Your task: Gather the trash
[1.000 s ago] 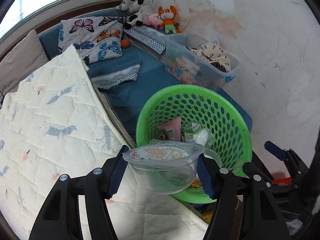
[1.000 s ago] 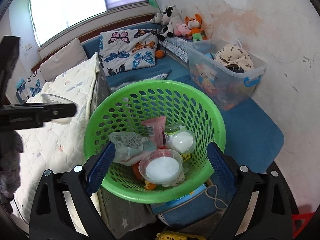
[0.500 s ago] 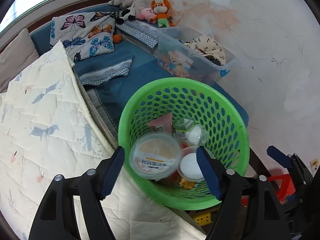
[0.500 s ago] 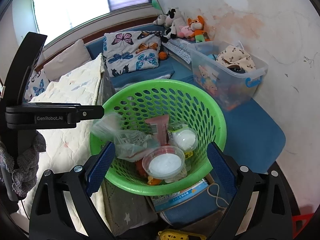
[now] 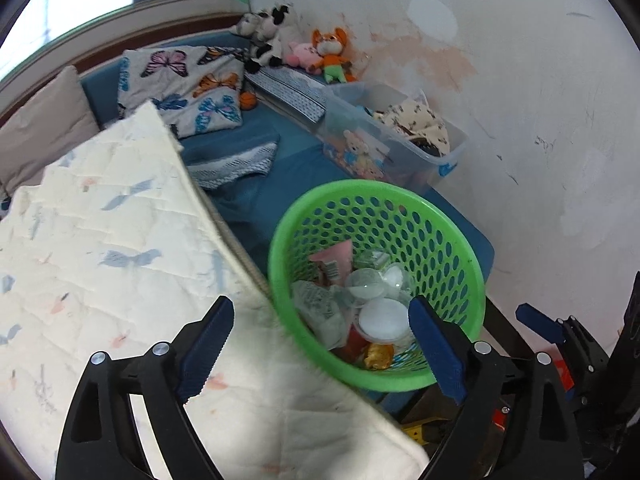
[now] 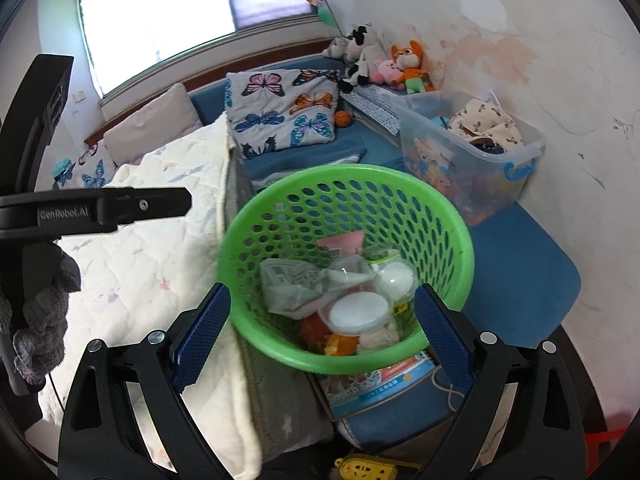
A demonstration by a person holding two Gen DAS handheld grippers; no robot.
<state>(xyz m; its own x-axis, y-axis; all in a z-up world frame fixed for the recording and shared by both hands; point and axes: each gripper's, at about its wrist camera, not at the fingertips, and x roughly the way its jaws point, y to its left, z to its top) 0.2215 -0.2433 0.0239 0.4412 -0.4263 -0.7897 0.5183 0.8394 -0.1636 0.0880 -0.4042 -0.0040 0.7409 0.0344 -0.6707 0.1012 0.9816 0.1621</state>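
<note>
A green perforated basket (image 5: 460, 248) (image 6: 248, 216) holds trash: a pink tube (image 5: 336, 256), a crumpled printed wrapper (image 6: 288, 280), a white-lidded cup (image 5: 382, 320) (image 6: 358, 312) and a clear plastic bowl (image 5: 364, 282). My left gripper (image 5: 320, 312) hovers over the basket's near left rim. Its jaws are opening and nothing is between its blue pads. One of its black fingers (image 6: 120, 208) shows at the left of the right wrist view. My right gripper (image 6: 322, 300) stands open and empty, just in front of the basket's near rim.
A cream quilt (image 5: 100, 260) lies left of the basket on a blue mattress (image 6: 520, 264). A clear storage box (image 6: 472, 160), a butterfly pillow (image 6: 288, 116) and plush toys (image 6: 404, 64) sit behind, along the wall. A book (image 6: 376, 384) and a yellow power strip (image 6: 372, 470) lie below.
My left gripper opened and let go of the clear plastic bowl, which dropped into the green basket. The left gripper then drew back a little. The right gripper stayed open.
</note>
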